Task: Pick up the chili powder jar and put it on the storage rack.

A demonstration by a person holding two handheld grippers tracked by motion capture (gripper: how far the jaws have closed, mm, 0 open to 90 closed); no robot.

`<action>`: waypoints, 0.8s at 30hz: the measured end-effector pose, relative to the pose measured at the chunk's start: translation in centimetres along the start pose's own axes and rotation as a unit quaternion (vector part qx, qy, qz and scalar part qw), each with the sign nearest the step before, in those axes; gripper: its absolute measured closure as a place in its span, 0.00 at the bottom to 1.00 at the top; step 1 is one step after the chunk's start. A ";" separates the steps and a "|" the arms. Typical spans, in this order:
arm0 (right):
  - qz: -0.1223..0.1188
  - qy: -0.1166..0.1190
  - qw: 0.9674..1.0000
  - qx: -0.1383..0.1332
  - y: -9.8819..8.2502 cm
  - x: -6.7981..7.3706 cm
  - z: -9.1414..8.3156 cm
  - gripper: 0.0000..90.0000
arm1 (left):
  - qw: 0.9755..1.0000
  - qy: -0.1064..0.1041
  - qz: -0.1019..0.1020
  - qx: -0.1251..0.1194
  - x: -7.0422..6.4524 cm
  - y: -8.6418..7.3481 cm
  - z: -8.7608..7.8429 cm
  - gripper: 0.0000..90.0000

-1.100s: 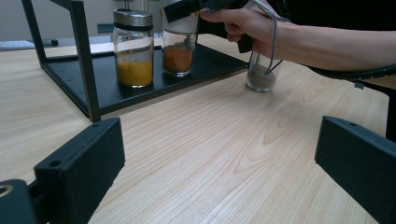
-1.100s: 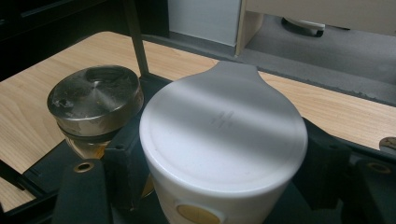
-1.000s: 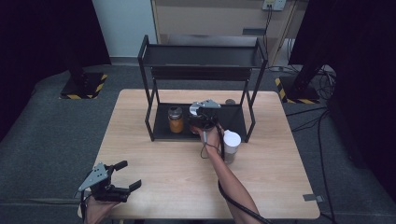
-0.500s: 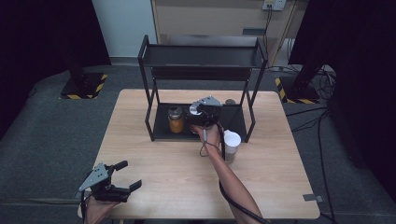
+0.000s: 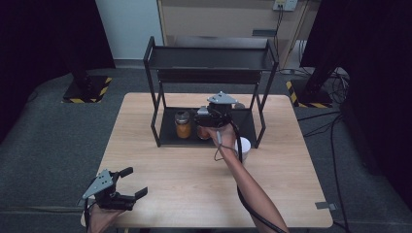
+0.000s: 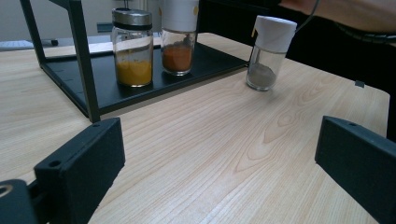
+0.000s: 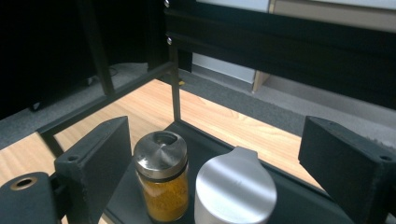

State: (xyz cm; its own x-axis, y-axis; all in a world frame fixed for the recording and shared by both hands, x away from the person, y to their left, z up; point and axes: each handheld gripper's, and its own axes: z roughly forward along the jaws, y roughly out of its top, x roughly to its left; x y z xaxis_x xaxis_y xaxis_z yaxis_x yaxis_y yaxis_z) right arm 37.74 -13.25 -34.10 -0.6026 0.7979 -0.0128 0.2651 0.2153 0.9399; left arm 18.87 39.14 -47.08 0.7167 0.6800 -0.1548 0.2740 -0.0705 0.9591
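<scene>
The right claw [image 5: 210, 118] hangs over the bottom shelf of the black rack [image 5: 212, 58] with its jaws spread wide and nothing between them; they have just been opening, and in the right gripper view the white-capped jar [image 7: 235, 189] of reddish spice stands free below them, touching neither jaw. So that jar looks already set down on the shelf, just beside the steel-lidded jar [image 7: 161, 179] of yellow spice, both upright. Judging by this, two jars are stowed and one is left: the white-capped shaker [image 6: 269, 52] of grey powder, upright on the table [image 5: 170, 179] just in front of the rack's right leg, partly hidden by the person's forearm in the high view. The likely next step is to clear the shelf and fetch that shaker, though whether it belongs on the same shelf I cannot tell. The left claw [image 5: 127, 183] rests idle at the near left corner of the table, its jaws wide apart and empty.
</scene>
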 end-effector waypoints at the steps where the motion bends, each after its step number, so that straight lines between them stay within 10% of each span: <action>1: -0.003 0.002 1.000 0.000 0.2 -0.1 -0.4 0.11 | 1.000 0.000 0.000 0.000 0.0 0.0 0.0 0.01; 24: -0.059 0.046 0.997 -0.016 -0.4 -2.1 -9.6 0.11 | 1.000 0.004 0.003 0.000 -0.1 0.0 0.0 0.01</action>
State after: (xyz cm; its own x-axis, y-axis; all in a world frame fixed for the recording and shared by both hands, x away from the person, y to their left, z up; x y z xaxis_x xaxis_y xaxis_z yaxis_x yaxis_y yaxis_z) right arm 31.66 -20.42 -31.17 -0.6955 0.7123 -0.0944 0.1649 0.2860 0.9439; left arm 18.78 39.03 -47.02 0.7136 0.6850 -0.1470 0.2700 -0.0753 0.9599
